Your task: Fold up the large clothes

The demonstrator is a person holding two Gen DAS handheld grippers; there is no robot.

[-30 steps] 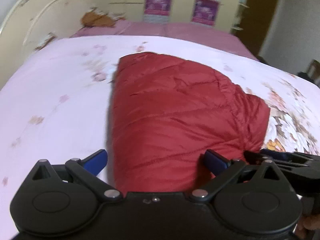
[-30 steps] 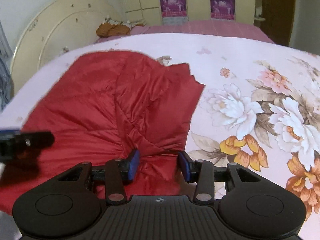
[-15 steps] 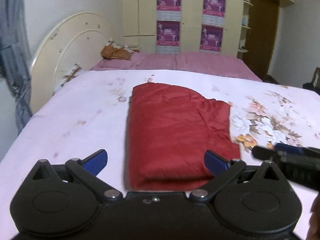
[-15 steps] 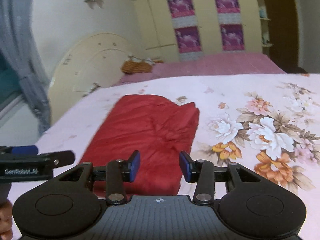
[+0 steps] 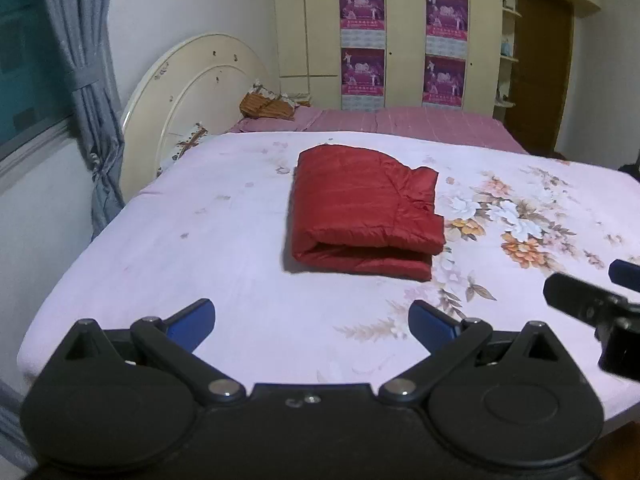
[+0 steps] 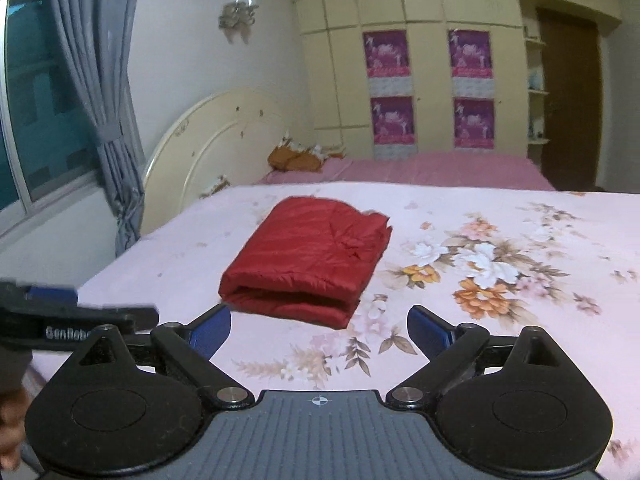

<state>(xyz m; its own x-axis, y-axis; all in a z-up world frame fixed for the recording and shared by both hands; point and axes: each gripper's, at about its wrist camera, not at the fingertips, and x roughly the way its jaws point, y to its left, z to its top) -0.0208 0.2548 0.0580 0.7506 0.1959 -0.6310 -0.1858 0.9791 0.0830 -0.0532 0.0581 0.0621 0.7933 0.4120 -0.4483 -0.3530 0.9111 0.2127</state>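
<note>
A red quilted jacket [image 5: 362, 208] lies folded into a thick rectangle on the floral bedsheet [image 5: 200, 248], its rolled edge facing me. It also shows in the right wrist view as the red jacket [image 6: 308, 258]. My left gripper [image 5: 312, 322] stands open well short of it, above the sheet, with nothing between its blue pads. My right gripper [image 6: 320, 330] is still opening, jaws wide, empty, a short way back from the jacket's near edge. Each gripper's tip pokes into the other's view at the side.
A cream headboard [image 5: 192, 92] and grey curtain [image 5: 88, 92] stand left. A second bed with a pink cover [image 5: 400, 124] lies behind, with a wardrobe wall [image 5: 400, 32] and brown door [image 5: 540, 64] beyond. A hand [image 6: 10, 428] shows at the lower left.
Both grippers pulled back and up from the jacket, which now lies folded farther off. The right gripper let go of the red fabric and its jaws spread wide.
</note>
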